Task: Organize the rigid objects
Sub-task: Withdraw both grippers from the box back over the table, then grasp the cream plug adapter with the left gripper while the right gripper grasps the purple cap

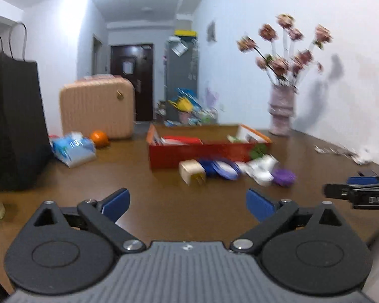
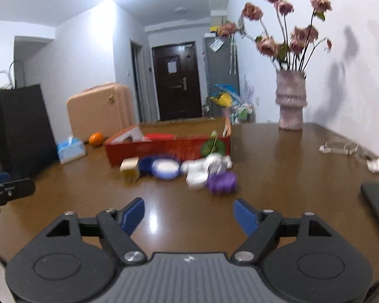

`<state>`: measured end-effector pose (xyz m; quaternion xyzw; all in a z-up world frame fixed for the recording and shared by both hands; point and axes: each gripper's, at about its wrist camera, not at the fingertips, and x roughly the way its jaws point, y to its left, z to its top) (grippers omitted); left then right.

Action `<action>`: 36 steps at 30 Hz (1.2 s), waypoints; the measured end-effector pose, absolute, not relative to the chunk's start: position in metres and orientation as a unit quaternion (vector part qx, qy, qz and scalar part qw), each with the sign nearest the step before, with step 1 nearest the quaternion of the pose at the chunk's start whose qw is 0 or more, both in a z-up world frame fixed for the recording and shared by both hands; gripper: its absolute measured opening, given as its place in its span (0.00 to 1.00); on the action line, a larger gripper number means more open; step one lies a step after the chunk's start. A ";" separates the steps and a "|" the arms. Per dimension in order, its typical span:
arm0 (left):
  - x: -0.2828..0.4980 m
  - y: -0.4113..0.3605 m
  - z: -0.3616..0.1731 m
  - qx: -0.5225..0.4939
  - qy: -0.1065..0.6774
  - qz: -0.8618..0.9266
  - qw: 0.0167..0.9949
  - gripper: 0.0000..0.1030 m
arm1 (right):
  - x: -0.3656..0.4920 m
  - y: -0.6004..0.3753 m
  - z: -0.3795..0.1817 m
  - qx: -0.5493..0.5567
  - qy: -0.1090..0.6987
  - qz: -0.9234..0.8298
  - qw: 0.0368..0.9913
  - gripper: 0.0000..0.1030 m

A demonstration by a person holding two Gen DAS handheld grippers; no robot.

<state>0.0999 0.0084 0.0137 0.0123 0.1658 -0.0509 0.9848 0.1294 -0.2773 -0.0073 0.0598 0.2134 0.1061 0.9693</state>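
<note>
— Claws? Left claw (image 1: 187, 203) spread wide, empty; right claw (image 2: 189, 216) likewise wide, holding nothing.

— Targets? Cluster straight ahead, far of both claws, touching the red box (image 1: 204, 152) at its near wall: beige block (image 2: 129, 168), blue-rimmed lid (image 2: 165, 168), white pieces (image 2: 202, 171), purple spool (image 2: 222, 182). Spool nearest the right claw, slightly right of centre.

— Hard to read? Blurred throughout; box contents mostly hidden, white pieces unidentifiable.

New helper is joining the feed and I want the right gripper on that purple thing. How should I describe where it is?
Find the red box in the middle of the wooden table. A row of small items lies along its near side, and the purple object is at the right end of that row, beside a white item. It is the only purple, ribbed, roundish piece there; both grippers are open and away from it.
</note>
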 end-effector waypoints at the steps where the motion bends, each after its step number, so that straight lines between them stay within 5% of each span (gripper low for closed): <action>1: 0.095 0.008 0.009 0.010 0.175 -0.058 0.983 0.98 | 0.125 -0.275 -0.012 0.057 0.220 0.105 0.968 0.76; 21: 0.135 -0.003 -0.012 0.021 0.232 -0.062 0.971 0.98 | 0.155 -0.277 -0.021 0.060 0.242 0.084 0.965 0.76; 31: 0.275 -0.013 -0.008 0.036 0.249 -0.067 0.966 0.96 | 0.246 -0.286 -0.021 0.063 0.271 0.066 0.958 0.74; 36: 0.344 -0.028 -0.030 0.081 0.285 -0.063 0.953 0.82 | 0.297 -0.289 -0.030 0.052 0.297 0.066 0.951 0.70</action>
